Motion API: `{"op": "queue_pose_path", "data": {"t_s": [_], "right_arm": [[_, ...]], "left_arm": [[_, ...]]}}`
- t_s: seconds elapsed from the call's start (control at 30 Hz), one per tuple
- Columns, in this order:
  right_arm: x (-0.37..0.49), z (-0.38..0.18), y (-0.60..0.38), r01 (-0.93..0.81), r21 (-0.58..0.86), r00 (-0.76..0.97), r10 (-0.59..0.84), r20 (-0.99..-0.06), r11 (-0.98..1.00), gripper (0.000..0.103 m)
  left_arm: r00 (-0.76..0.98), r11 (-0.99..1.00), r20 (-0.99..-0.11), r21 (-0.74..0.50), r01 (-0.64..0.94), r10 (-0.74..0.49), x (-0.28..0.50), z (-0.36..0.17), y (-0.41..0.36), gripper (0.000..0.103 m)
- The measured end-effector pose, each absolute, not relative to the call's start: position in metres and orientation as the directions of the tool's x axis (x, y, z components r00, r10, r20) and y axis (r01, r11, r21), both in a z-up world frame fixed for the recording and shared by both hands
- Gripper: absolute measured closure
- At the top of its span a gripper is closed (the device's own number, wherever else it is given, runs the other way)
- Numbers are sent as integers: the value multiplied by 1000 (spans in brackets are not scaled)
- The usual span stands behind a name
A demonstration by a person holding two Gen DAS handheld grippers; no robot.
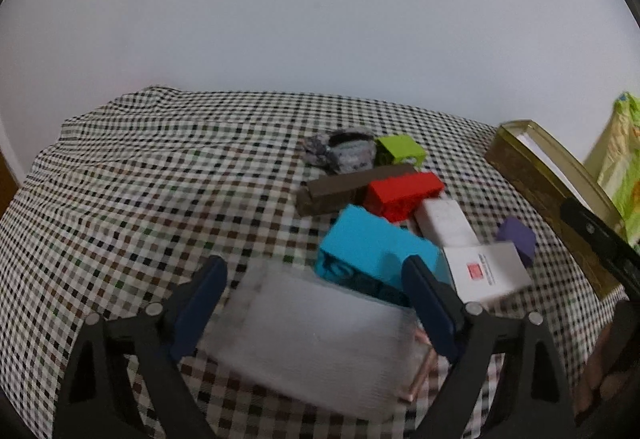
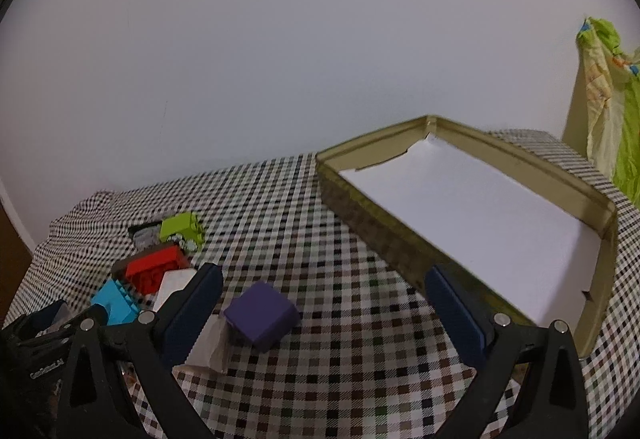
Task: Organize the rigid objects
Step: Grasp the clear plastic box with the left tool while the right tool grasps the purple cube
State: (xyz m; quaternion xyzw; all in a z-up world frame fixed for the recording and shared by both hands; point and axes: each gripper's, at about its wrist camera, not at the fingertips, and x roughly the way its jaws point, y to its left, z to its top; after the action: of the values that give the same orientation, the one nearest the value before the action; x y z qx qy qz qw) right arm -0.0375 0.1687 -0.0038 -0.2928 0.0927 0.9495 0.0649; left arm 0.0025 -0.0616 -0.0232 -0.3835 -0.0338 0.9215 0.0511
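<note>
In the left wrist view my left gripper [image 1: 316, 271] is open around a blurred white box [image 1: 312, 335] lying between its fingers on the checked cloth. Beyond it lie a cyan brick [image 1: 372, 247], a red brick [image 1: 404, 193], a brown bar [image 1: 344, 189], a green brick [image 1: 400, 150], a white block [image 1: 446, 223], a white card box [image 1: 486, 273] and a purple cube [image 1: 518, 239]. In the right wrist view my right gripper [image 2: 324, 279] is open and empty, with the purple cube [image 2: 262, 315] between its fingers near the left one. The gold tray [image 2: 384, 235] with a white liner lies at right.
A grey knitted item [image 1: 340, 151] lies behind the bricks. The tray [image 1: 536, 175] stands at the cloth's right edge. A yellow-green bag [image 2: 608, 99] hangs at far right. The checked cloth [image 2: 360, 359] covers the table; a pale wall is behind.
</note>
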Motion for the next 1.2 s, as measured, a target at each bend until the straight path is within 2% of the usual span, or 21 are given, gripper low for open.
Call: {"op": "queue_pose_path", "data": {"t_s": [0.17,0.5,0.67,0.8,0.83,0.87,0.93,1.1,1.17,1.2], "right_arm": [[-42,-8,166,-173,115,-799,71,-598,-978,1],[-40,-11,177,-184,147,-796,60,-602,-972,1],[-40,-11,173,-114,198,-805,-27,-593,-974,1],[-38,-10,159,-58,159,-806,-47,-590,-986,1],[-37,-10,158,-50,159,-805,-54,-590,-986,1],[-38,-10,160,-49,164,-803,-58,-593,-985,1],[-38,-13,165,-68,168,-793,-49,-607,-983,1],[-40,-20,182,-111,214,-782,-47,-621,-970,1],[-40,-19,183,-114,218,-787,-46,-615,-969,1],[-40,-19,182,-109,214,-787,-47,-615,-971,1]], "left_arm": [[-659,-988,-737,-87,-128,150,21,-31,-63,12],[-653,-991,-746,-87,-97,130,30,-32,-80,14],[-655,-986,-737,-129,-108,168,39,-31,-95,15],[-667,-981,-722,-176,-83,186,39,-28,-106,17],[-674,-981,-715,-178,-81,185,40,-26,-108,21],[-685,-980,-705,-183,-78,187,41,-22,-110,36],[-690,-975,-694,-206,-84,206,40,-17,-113,52],[-674,-978,-712,-197,-75,195,35,-20,-117,51],[-669,-970,-711,-235,-65,217,34,-21,-124,29],[-675,-965,-702,-254,-60,227,36,-18,-129,24]]}}
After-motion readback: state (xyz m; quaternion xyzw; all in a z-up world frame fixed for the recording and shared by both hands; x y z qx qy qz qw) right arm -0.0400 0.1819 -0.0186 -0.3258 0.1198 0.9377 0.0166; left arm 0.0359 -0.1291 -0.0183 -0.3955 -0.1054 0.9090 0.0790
